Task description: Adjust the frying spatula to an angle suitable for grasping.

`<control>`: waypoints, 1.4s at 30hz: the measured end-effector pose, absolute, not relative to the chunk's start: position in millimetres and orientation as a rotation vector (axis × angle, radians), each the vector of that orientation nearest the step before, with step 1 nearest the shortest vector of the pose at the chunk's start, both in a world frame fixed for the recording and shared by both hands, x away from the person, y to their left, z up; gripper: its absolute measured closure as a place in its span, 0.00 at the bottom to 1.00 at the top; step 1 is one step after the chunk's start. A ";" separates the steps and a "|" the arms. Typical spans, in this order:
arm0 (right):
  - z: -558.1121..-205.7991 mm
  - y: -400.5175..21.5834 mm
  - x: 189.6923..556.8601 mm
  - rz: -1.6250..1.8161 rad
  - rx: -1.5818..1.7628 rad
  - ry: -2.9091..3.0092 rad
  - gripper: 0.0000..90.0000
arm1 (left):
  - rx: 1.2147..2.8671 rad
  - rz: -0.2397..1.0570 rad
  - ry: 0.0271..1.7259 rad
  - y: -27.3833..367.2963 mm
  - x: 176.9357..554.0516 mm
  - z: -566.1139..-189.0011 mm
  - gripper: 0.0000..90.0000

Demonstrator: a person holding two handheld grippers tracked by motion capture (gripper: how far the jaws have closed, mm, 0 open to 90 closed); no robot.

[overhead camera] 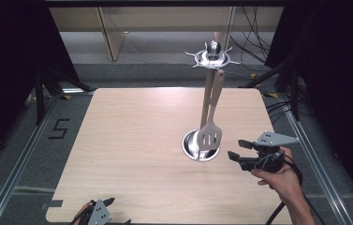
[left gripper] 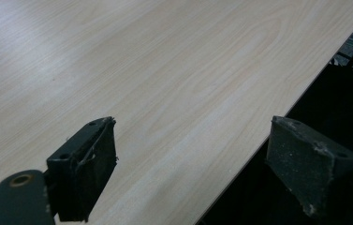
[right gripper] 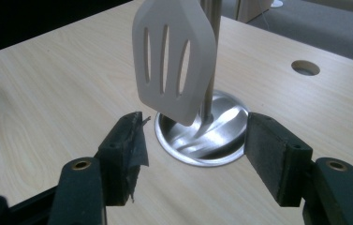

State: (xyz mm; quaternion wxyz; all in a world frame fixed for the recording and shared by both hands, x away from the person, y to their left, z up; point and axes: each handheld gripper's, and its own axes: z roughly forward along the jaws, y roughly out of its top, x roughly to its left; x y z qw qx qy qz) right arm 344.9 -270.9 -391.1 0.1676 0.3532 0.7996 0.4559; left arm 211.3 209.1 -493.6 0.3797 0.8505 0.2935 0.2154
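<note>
Spatula [overhead camera: 210,136] hangs from the hook ring [overhead camera: 213,58] at the top of a metal stand [overhead camera: 208,96], its slotted blade just above the round base [overhead camera: 194,146], at about 3 o'clock from the table's [overhead camera: 132,154] middle; right gripper [overhead camera: 239,151] sits at 3 o'clock of the blade, jaws wide, nothing between them; left gripper [overhead camera: 103,211] rests at the 6 o'clock edge, jaws also apart and empty. Risks, as I judge them: a sideways nudge sets the blade swinging so the jaws close on air; a hard push on the pole could tip the stand; a pull without a lift could snag the handle on its hook.
</note>
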 end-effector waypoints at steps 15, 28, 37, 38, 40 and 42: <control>-407.7 -272.5 337.7 1.251 1.012 2.331 0.42 | 2.147 0.534 0.770 206.7 211.4 -495.6 0.17; -424.0 -271.6 336.5 1.227 1.044 2.341 0.40 | 2.168 0.545 0.757 208.2 213.1 -494.6 0.17; -437.5 -271.0 336.6 1.205 1.076 2.377 0.39 | 2.172 0.517 0.757 208.5 213.8 -494.0 0.17; -439.0 -271.1 336.6 1.202 1.066 2.361 0.39 | 2.168 0.513 0.764 208.1 213.8 -494.2 0.17; -439.7 -271.6 335.2 1.202 1.080 2.373 0.39 | 2.152 0.522 0.779 206.4 214.8 -495.7 0.17; -441.6 -272.5 335.1 1.202 1.071 2.374 0.39 | 2.169 0.506 0.783 206.4 215.7 -495.8 0.17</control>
